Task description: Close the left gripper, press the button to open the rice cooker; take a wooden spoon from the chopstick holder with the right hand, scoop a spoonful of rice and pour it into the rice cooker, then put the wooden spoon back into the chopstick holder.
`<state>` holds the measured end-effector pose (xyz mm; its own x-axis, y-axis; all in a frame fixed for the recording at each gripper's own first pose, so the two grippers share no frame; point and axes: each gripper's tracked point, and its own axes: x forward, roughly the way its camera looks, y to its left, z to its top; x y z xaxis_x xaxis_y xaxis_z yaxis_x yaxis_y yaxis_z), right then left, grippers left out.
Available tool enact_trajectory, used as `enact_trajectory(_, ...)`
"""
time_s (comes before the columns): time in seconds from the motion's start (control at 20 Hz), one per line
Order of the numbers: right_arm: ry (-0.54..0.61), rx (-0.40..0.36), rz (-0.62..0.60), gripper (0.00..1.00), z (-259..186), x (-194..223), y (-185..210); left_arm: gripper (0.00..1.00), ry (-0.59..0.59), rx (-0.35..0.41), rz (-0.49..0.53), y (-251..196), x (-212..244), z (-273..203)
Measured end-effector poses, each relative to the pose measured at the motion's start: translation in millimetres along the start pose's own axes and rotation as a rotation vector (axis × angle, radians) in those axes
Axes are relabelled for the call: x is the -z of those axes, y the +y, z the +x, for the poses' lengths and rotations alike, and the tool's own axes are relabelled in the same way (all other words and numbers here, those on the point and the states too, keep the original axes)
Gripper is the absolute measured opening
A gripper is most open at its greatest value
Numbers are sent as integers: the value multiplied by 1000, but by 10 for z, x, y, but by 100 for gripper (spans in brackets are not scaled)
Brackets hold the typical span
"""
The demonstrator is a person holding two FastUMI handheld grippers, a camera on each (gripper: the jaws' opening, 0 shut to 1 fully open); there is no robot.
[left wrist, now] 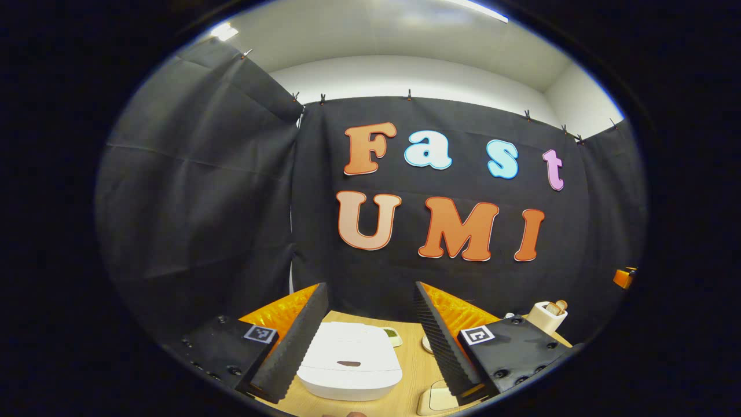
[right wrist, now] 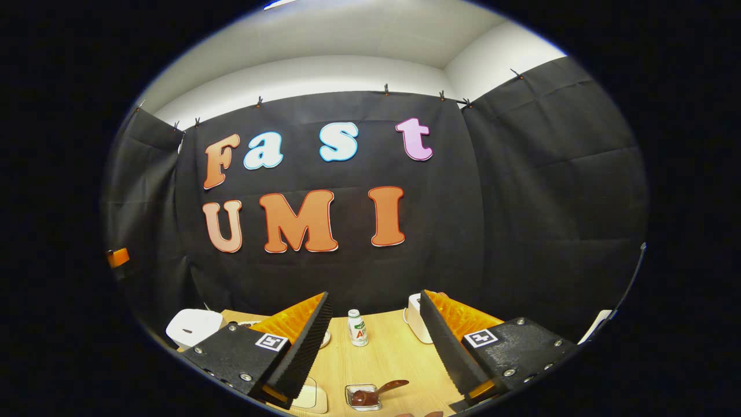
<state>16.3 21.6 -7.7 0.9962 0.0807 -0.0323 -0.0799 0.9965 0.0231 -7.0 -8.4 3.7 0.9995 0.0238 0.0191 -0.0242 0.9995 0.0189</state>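
Left claw (left wrist: pixel 370 341): wide open, empty, cooker (left wrist: pixel 350 362) low centre between its fingers, lid down.
Right claw (right wrist: pixel 373 341): wide open, empty, above tabletop (right wrist: pixel 388 359).
Bottle (right wrist: pixel 358 328): upright, centre.

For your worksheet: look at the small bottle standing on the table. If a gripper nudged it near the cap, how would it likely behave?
The small bottle stands upright, taller than it is wide, so it would probably tip rather than slide. Its rounded body suggests it would then roll across the smooth table. It looks like light plastic, unlikely to break.

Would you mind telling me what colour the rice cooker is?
White; the rice cooker shows best in the left gripper view, lid closed, on the wooden table.
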Motion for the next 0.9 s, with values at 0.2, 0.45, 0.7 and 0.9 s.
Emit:
enact_trajectory(0.2, -7, 8, -14, 95, 29, -47, -94, 99, -26, -14, -1, 37, -78, 30)
enact_trajectory(0.45, 16, 48, -39, 95, 57, 4, -267, 99, 3, -17, -21, 25, 42, 72)
enact_trajectory(0.7, 32, 41, -73, 95, 73, 58, -219, 99, 19, -12, -30, 8, 103, 83)
enact_trajectory(0.9, 34, 41, -83, 95, 92, 93, -204, 78, 49, -12, -7, -11, 181, 103)
